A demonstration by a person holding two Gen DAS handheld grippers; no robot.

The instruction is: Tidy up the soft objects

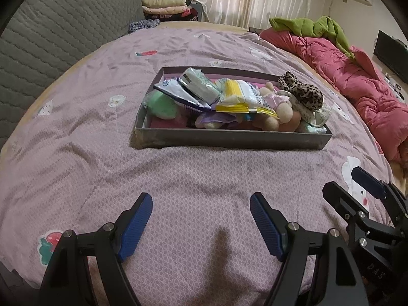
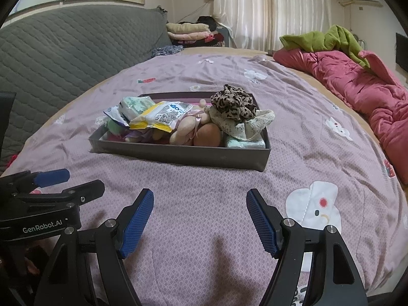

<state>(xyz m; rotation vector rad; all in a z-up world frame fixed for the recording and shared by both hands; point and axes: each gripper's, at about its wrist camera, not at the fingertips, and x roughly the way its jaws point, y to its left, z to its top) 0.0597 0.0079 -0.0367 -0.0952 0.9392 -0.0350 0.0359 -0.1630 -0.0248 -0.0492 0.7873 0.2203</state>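
A shallow dark grey box (image 1: pixel 229 140) (image 2: pixel 178 154) rests on the purple bedspread, heaped with soft things. Among them are a green ball (image 1: pixel 163 105), wipe packets (image 1: pixel 199 86), a yellow-edged packet (image 1: pixel 244 97) (image 2: pixel 163 117), a beige plush toy (image 1: pixel 278 113) (image 2: pixel 186 130) and a leopard-print cloth (image 1: pixel 303 91) (image 2: pixel 233 104). My left gripper (image 1: pixel 201 204) hangs open over bare bedspread, short of the box. My right gripper (image 2: pixel 200 201) is open too, with nothing between its blue pads. Each gripper appears at the edge of the other's view.
A crumpled pink quilt (image 1: pixel 357 81) (image 2: pixel 357 86) with a green garment (image 1: pixel 313 28) (image 2: pixel 323 40) lies along the right side of the bed. A grey quilted headboard (image 1: pixel 51 38) (image 2: pixel 63 51) rises at the left. Folded clothes (image 1: pixel 165 6) are stacked behind the bed.
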